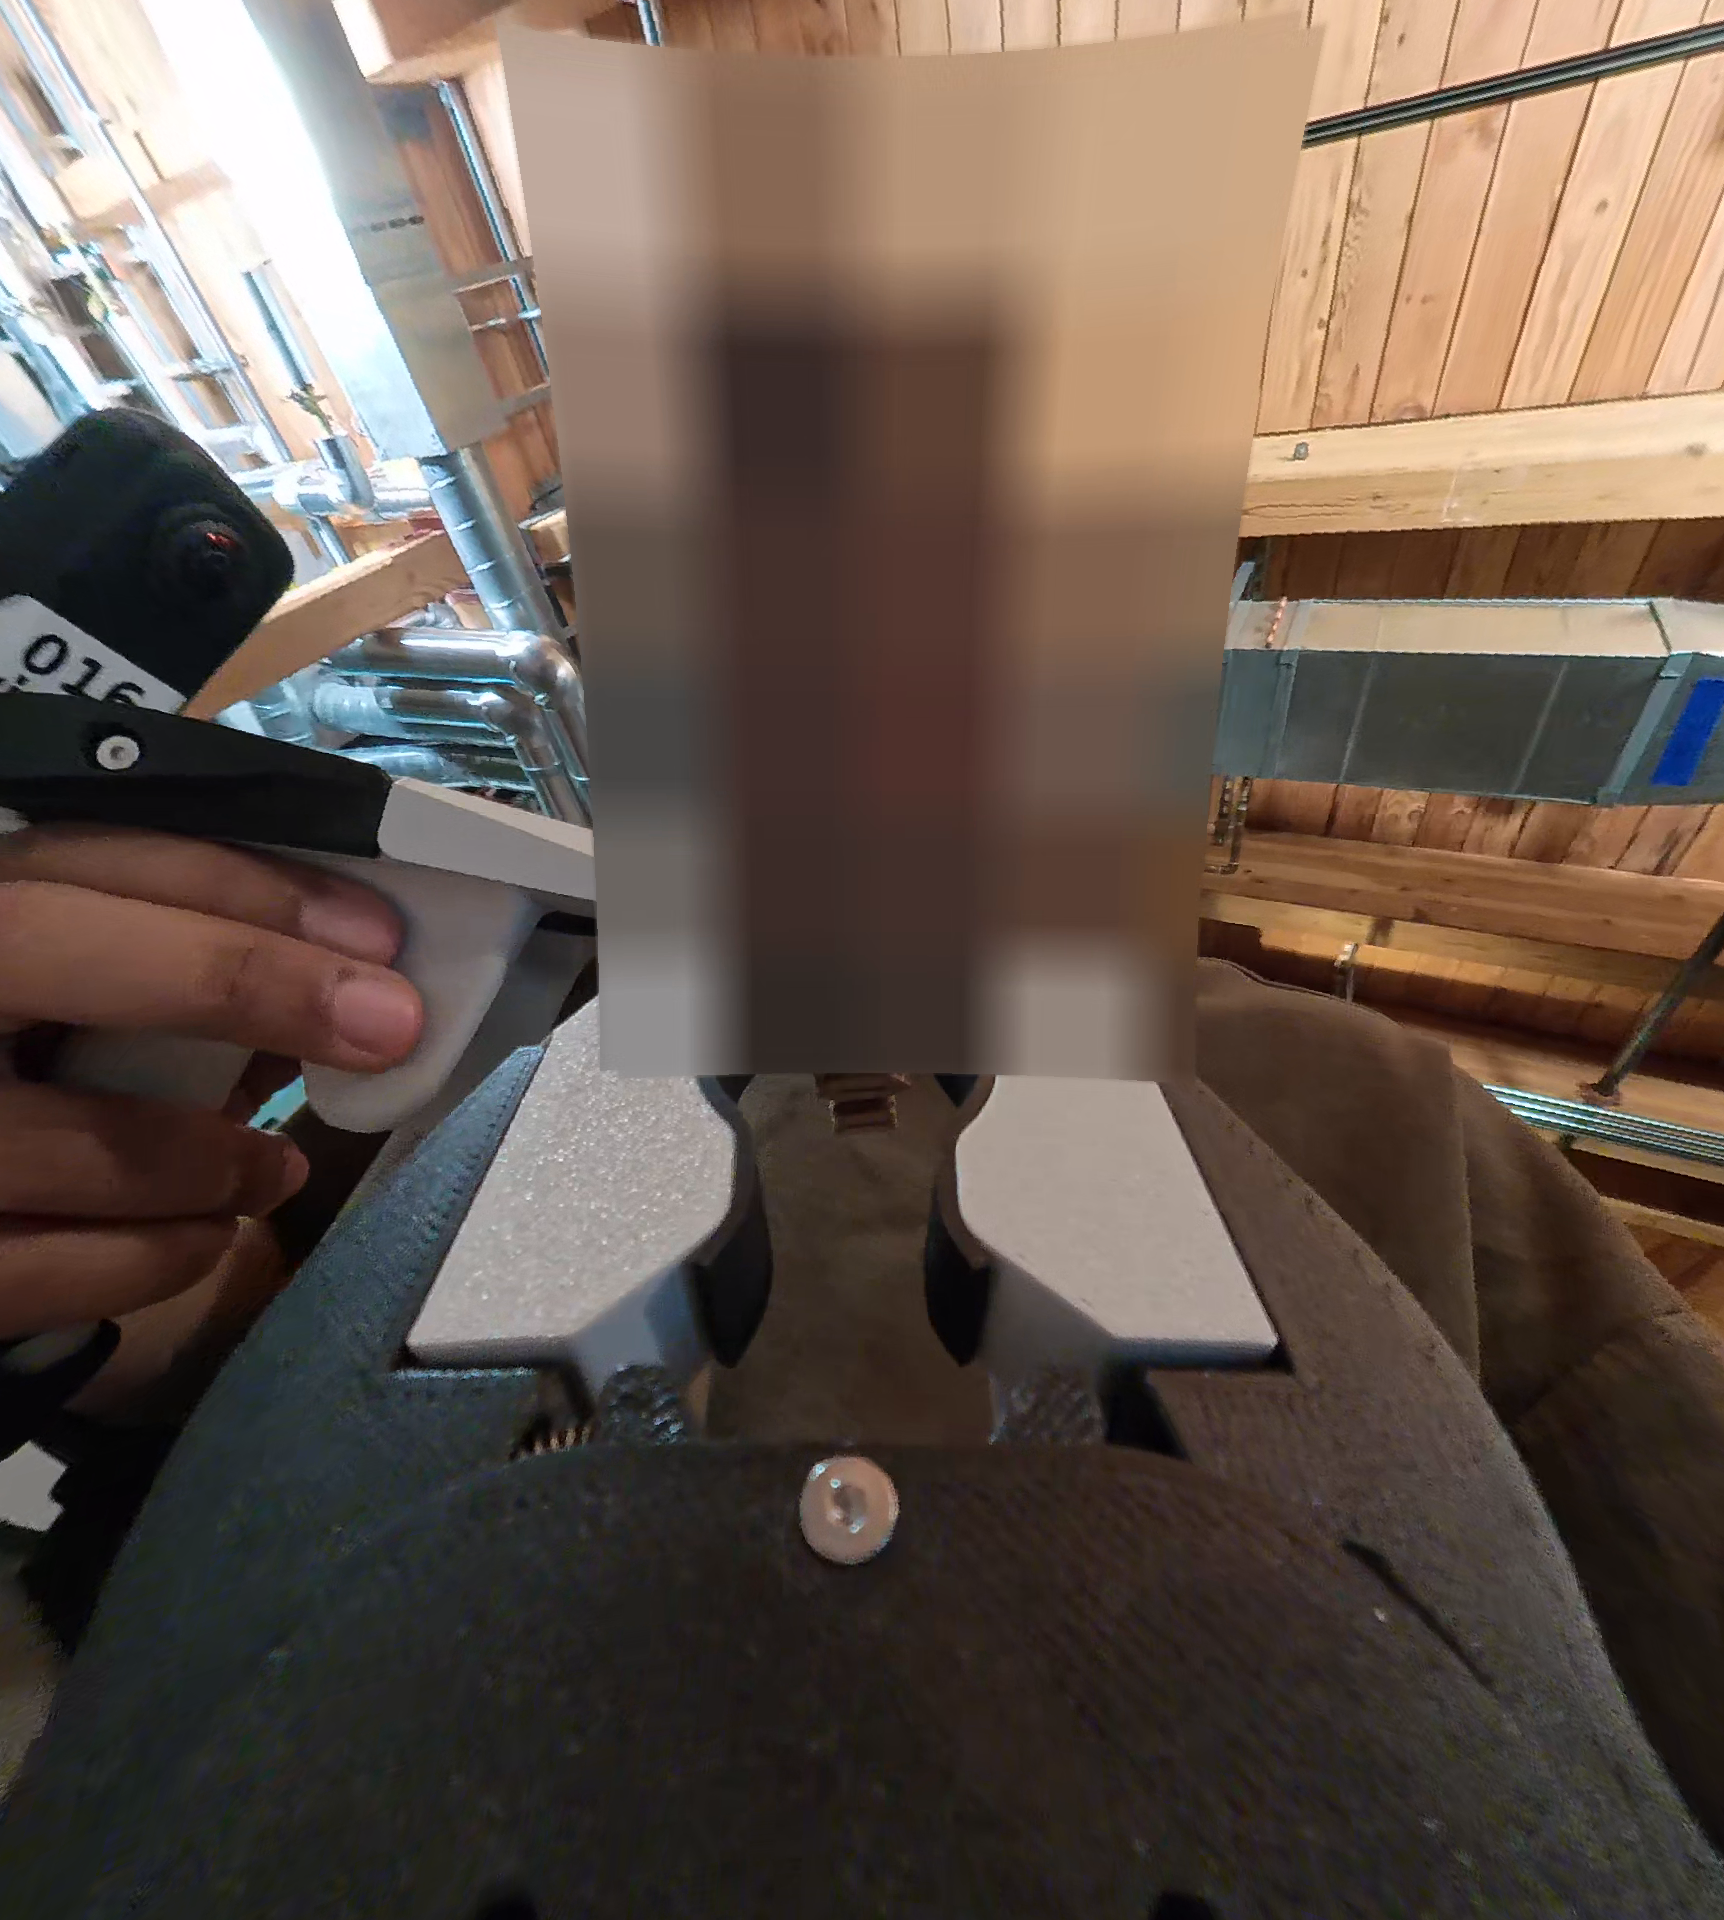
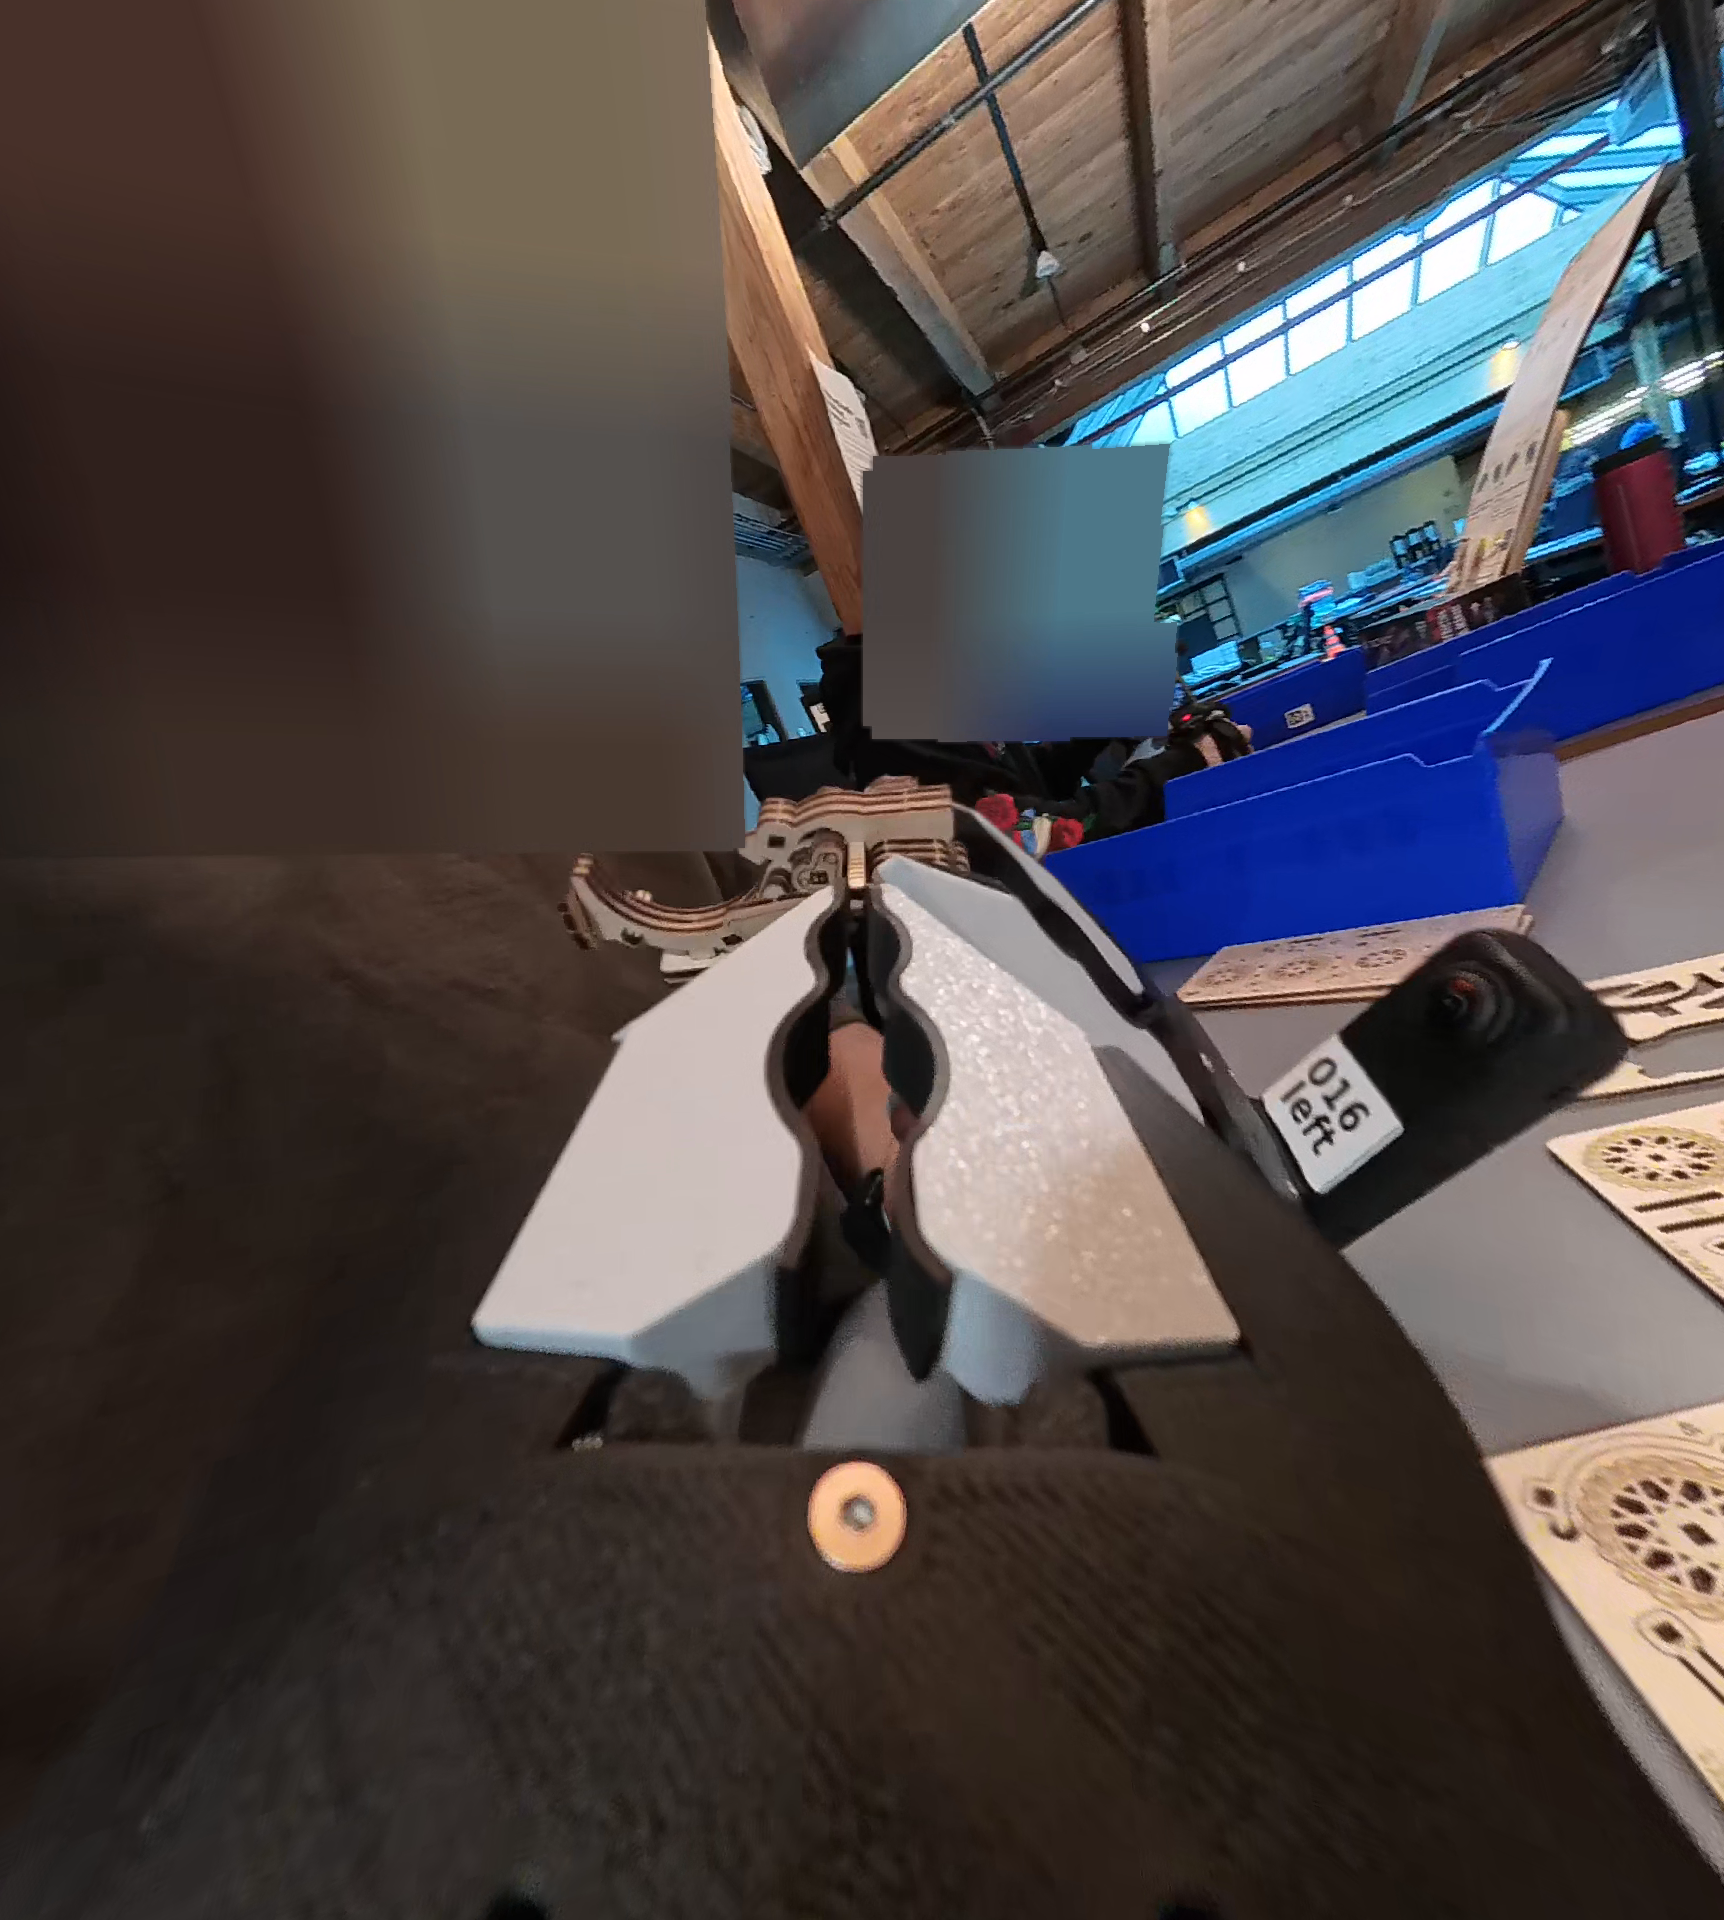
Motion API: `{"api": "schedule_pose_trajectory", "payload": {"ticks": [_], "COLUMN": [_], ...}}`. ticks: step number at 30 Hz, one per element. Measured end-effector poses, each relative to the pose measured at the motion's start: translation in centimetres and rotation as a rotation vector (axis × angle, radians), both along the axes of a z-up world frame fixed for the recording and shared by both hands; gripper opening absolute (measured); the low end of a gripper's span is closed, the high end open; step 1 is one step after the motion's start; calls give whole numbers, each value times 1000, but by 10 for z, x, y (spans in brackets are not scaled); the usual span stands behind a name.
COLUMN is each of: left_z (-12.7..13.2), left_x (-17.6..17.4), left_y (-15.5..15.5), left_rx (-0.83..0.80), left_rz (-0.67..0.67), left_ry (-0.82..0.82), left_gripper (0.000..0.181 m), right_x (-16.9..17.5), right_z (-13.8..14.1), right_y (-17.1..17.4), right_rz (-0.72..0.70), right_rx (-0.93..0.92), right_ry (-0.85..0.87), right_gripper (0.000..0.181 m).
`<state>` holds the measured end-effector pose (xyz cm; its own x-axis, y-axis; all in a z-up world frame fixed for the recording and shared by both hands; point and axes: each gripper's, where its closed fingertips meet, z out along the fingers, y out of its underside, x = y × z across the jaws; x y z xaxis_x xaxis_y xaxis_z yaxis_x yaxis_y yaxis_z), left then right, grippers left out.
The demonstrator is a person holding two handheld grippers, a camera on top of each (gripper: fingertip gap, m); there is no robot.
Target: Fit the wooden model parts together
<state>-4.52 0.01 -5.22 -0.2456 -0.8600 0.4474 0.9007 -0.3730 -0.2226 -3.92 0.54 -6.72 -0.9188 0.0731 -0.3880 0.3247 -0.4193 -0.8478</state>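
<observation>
Our right gripper (image 2: 853,902) is pinched closed on the wooden model (image 2: 842,831); left gripper (image 1: 847,1101), meeting that model, we cannot tell.

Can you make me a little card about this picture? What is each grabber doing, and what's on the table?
right gripper: shut on the wooden model, pinching a thin edge
left gripper: fingertips hidden behind a blur, so its grip is unclear
table: grey, with flat wooden part sheets lying on it
behind the table: blue bins
</observation>
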Motion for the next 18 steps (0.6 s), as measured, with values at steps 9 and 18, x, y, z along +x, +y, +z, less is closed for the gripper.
{"api": "schedule_pose_trajectory", "payload": {"ticks": [9, 18], "left_z": [2, 2], "left_x": [0, -6], "left_y": [3, 2], "left_rx": [12, 8], "left_rz": [1, 47], "left_ry": [-51, -58], "left_gripper": [24, 24], "right_x": [1, -5], "right_z": [3, 7], "right_y": [2, 8], "right_rz": [-11, -89], "right_rx": [-11, -26], "right_ry": [16, 40], "right_gripper": [0, 10]}}
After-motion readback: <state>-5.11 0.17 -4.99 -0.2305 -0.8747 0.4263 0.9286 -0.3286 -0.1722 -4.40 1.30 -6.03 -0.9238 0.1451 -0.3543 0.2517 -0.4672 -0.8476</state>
